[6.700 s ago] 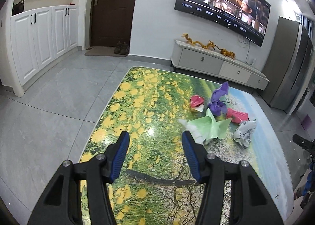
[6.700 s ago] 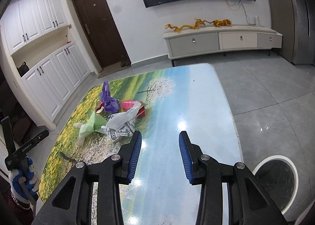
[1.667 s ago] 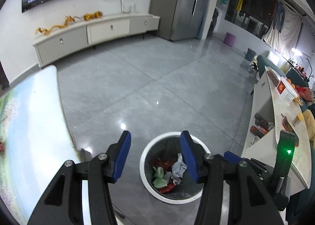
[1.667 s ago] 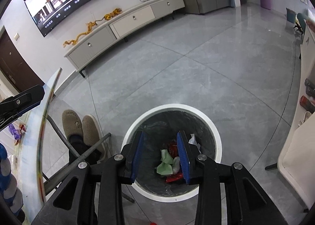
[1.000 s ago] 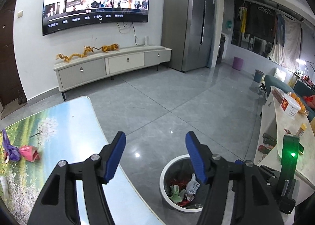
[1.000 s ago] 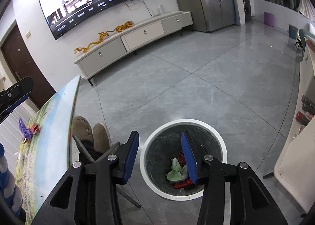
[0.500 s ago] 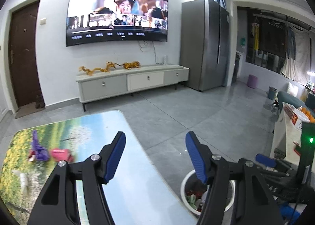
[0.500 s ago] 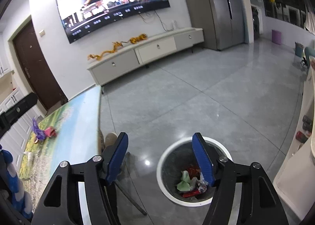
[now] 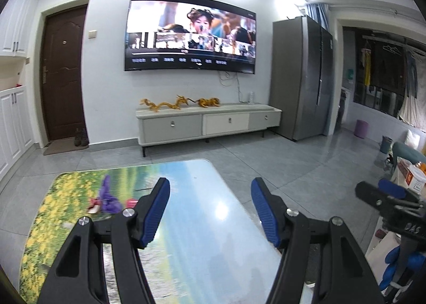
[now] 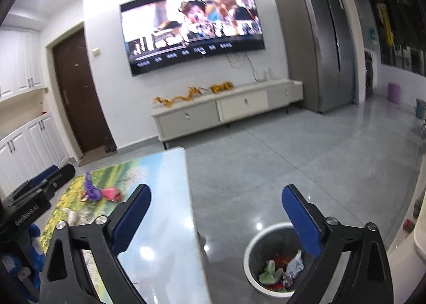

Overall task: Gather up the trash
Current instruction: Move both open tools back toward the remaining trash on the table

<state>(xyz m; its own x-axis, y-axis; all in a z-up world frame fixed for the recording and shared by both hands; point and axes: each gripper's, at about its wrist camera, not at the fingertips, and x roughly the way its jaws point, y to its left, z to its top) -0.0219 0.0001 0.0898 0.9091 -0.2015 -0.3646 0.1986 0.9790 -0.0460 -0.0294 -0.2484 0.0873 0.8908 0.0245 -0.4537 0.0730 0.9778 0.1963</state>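
Right gripper (image 10: 214, 217) has just been opening, jaws wide and empty above the trash bin (image 10: 253, 248). Left gripper (image 9: 210, 209) gapes empty over the table (image 9: 202, 224). Purple wrapper (image 9: 107, 197), maybe plastic, lies near the far left edge.

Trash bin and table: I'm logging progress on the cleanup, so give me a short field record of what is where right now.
trash bin: on the floor right of the table, holds green, red and white scraps
table: purple wrapper, pink wrapper and a small white scrap lie at its far left part
left gripper: open, nothing between the fingers
right gripper: jaws have just been opening, now wide, empty
left to collect: the three pieces on the table
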